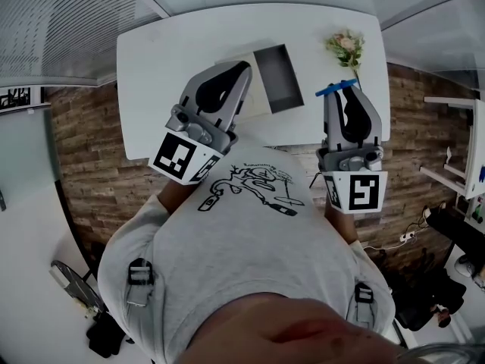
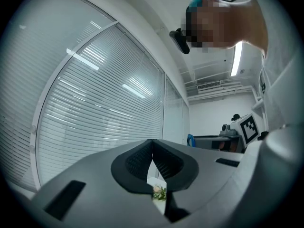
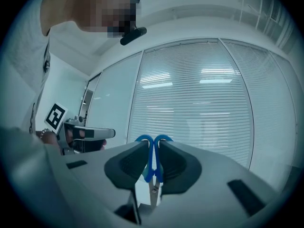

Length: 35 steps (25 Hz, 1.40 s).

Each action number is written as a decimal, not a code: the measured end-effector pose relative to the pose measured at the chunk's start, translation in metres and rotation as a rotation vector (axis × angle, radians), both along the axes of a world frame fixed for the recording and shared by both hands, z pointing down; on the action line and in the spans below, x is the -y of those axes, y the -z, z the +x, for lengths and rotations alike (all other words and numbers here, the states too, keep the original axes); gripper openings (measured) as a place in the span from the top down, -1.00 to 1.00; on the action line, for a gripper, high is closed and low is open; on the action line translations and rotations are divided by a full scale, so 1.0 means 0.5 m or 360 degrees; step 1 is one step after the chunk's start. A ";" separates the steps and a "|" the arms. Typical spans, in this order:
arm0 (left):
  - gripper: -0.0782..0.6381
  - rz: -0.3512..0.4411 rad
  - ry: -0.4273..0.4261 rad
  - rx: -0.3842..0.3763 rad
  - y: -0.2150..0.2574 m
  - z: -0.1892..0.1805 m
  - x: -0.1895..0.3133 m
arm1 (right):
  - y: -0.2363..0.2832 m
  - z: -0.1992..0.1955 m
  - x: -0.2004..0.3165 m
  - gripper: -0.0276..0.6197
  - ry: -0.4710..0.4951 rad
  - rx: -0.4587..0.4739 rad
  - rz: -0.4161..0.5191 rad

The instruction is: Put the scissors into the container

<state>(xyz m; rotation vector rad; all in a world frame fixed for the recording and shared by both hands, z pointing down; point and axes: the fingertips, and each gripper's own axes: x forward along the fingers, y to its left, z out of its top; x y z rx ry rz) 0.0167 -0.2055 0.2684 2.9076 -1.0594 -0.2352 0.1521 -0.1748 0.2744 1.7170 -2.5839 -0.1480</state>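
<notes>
The right claw [image 3: 152,150] was clamped on the scissors [image 3: 152,167], held over the white worktop [image 1: 174,67]. Their blue plastic loops poked past its ribbed pads, with the metal blades mostly hidden. The left claw [image 2: 152,142] was closed and empty, beside the grey rectangular container [image 1: 277,78].

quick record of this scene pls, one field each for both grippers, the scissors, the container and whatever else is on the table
left gripper: shut, nothing between its jaws
right gripper: shut on the scissors
scissors: clamped by their blue handles, held above the table, not yet in the container
container: open grey box on the white table, no contents visible
flowers: on the table, right of the container
</notes>
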 end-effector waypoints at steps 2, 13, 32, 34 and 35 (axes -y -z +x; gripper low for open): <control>0.73 0.0005 0.0001 0.0003 0.000 0.001 -0.002 | -0.015 -0.002 0.007 0.67 0.0009 -0.0005 -0.0019; 0.73 0.0011 0.0017 0.0017 0.005 -0.001 -0.004 | -0.095 -0.013 0.042 0.67 0.0035 -0.0057 -0.0126; 0.73 0.0011 0.0049 0.0026 -0.001 -0.007 0.013 | -0.248 -0.047 0.113 0.67 0.0118 -0.0107 -0.0361; 0.73 0.0008 0.0052 0.0025 -0.002 -0.009 0.016 | -0.267 -0.050 0.121 0.67 0.0121 -0.0117 -0.0389; 0.73 0.0006 0.0054 0.0025 -0.003 -0.010 0.017 | -0.277 -0.052 0.124 0.68 0.0124 -0.0121 -0.0402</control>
